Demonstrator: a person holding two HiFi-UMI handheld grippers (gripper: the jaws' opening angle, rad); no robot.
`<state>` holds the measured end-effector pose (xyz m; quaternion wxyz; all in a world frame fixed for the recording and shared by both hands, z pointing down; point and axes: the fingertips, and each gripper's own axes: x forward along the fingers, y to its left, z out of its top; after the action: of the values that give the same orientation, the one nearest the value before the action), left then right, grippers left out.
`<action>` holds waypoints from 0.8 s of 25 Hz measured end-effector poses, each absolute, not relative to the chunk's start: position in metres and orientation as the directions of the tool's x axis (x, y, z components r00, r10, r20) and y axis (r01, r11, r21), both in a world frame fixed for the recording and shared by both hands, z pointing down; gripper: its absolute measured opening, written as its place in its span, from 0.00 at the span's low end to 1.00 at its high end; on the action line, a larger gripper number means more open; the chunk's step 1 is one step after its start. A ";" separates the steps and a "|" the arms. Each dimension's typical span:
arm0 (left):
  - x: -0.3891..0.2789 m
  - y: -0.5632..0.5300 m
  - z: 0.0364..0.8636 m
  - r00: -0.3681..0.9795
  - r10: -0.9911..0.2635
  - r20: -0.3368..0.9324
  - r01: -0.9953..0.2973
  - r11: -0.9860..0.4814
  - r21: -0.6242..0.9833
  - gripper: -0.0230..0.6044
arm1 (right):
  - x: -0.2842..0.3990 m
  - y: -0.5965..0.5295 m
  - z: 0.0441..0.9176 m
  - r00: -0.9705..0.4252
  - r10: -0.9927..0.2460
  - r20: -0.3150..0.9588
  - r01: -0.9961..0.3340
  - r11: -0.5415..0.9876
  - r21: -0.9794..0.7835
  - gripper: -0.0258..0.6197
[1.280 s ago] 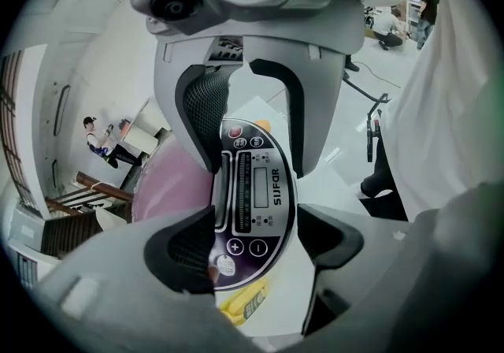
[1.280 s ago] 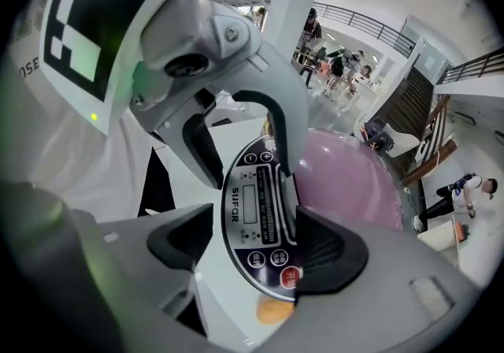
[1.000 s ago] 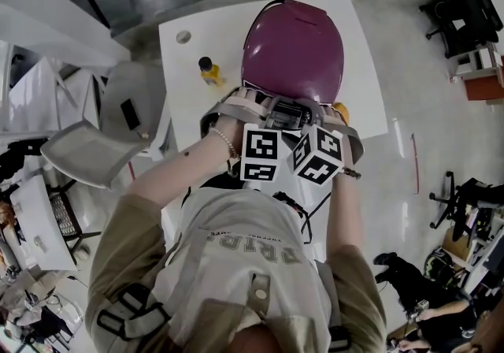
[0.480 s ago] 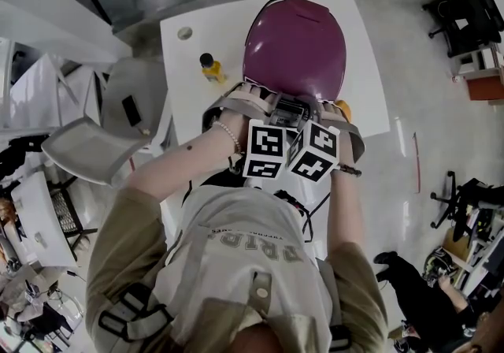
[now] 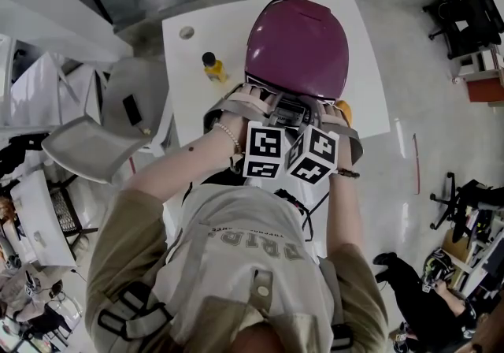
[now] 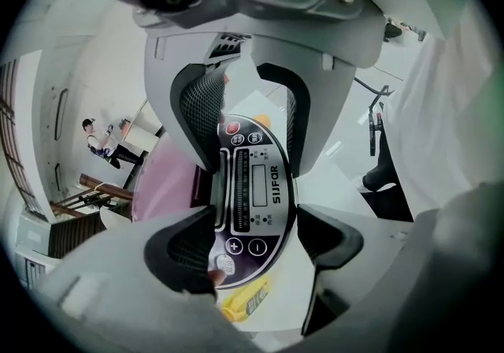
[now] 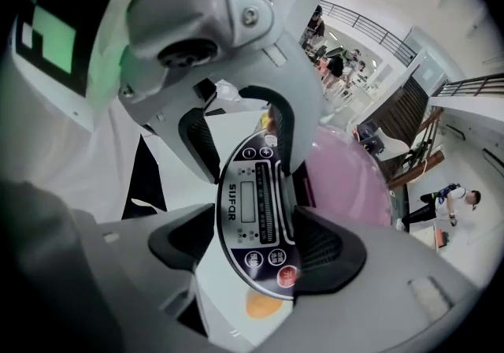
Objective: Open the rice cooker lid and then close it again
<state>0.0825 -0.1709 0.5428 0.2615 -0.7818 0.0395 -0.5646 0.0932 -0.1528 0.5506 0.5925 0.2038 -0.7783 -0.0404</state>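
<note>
Claws first: the left claw (image 6: 256, 245) and the right claw (image 7: 256, 245) both stood with jaws apart, gripping nothing. Each straddled the dark control panel (image 6: 253, 186) on the front of the rice cooker (image 5: 298, 52), the 2 coming at it from opposite sides. Their pads were close to the panel's edges, but none could be seen pressing on it.

The cooker sat on the white surface (image 5: 362, 60), just in front of the person, with its purple lid (image 7: 346, 174) down and shut — so whatever lay in the pot was hidden.

The lid looked like rigid, glossy plastic, probably slippery under a pad and hinged at the far side. Its front lip just above the panel seemed the likeliest place to take hold. The body looked heavy enough to stay put.

A small yellow bottle (image 5: 211, 68) with a dark cap stood upright left of the cooker, apart from it — its contents could not be told.
</note>
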 end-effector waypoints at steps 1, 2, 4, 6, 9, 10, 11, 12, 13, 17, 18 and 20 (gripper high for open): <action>0.083 -0.171 0.542 0.366 -0.362 0.857 0.226 -0.859 -0.459 0.58 | 0.093 -0.154 0.549 -0.221 -0.387 0.895 -0.278 0.905 0.322 0.52; 0.084 -0.171 0.542 0.373 -0.366 0.853 0.219 -0.858 -0.464 0.58 | 0.092 -0.155 0.547 -0.232 -0.410 0.882 -0.287 0.895 0.340 0.52; 0.084 -0.171 0.542 0.385 -0.371 0.845 0.205 -0.859 -0.470 0.58 | 0.089 -0.156 0.545 -0.258 -0.445 0.858 -0.310 0.879 0.363 0.53; 0.085 -0.171 0.542 0.390 -0.370 0.843 0.197 -0.861 -0.469 0.59 | 0.089 -0.156 0.547 -0.272 -0.454 0.849 -0.332 0.872 0.359 0.53; 0.085 -0.171 0.542 0.397 -0.366 0.842 0.191 -0.864 -0.466 0.59 | 0.088 -0.157 0.544 -0.286 -0.448 0.847 -0.344 0.873 0.346 0.53; 0.086 -0.172 0.542 0.401 -0.366 0.840 0.187 -0.865 -0.466 0.59 | 0.087 -0.157 0.543 -0.288 -0.444 0.849 -0.343 0.875 0.342 0.53; 0.086 -0.172 0.541 0.407 -0.367 0.836 0.179 -0.866 -0.467 0.59 | 0.087 -0.157 0.543 -0.289 -0.439 0.851 -0.340 0.878 0.338 0.53; 0.086 -0.173 0.541 0.413 -0.366 0.834 0.171 -0.868 -0.466 0.59 | 0.087 -0.157 0.544 -0.289 -0.435 0.853 -0.336 0.880 0.335 0.53; 0.086 -0.174 0.541 0.417 -0.364 0.833 0.165 -0.871 -0.463 0.59 | 0.087 -0.157 0.544 -0.288 -0.432 0.855 -0.332 0.882 0.334 0.54; 0.085 -0.174 0.541 0.421 -0.355 0.835 0.163 -0.876 -0.454 0.59 | 0.086 -0.158 0.544 -0.295 -0.422 0.857 -0.328 0.887 0.324 0.54; 0.086 -0.174 0.541 0.424 -0.353 0.834 0.161 -0.877 -0.453 0.59 | 0.086 -0.158 0.543 -0.298 -0.418 0.858 -0.329 0.889 0.319 0.54; 0.085 -0.175 0.541 0.426 -0.351 0.834 0.159 -0.878 -0.451 0.59 | 0.086 -0.158 0.543 -0.306 -0.411 0.859 -0.333 0.891 0.308 0.54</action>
<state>0.0854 -0.1746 0.5413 0.2396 -0.8096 0.0591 -0.5325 0.0856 -0.1583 0.5429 0.5422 0.2306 -0.8072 -0.0362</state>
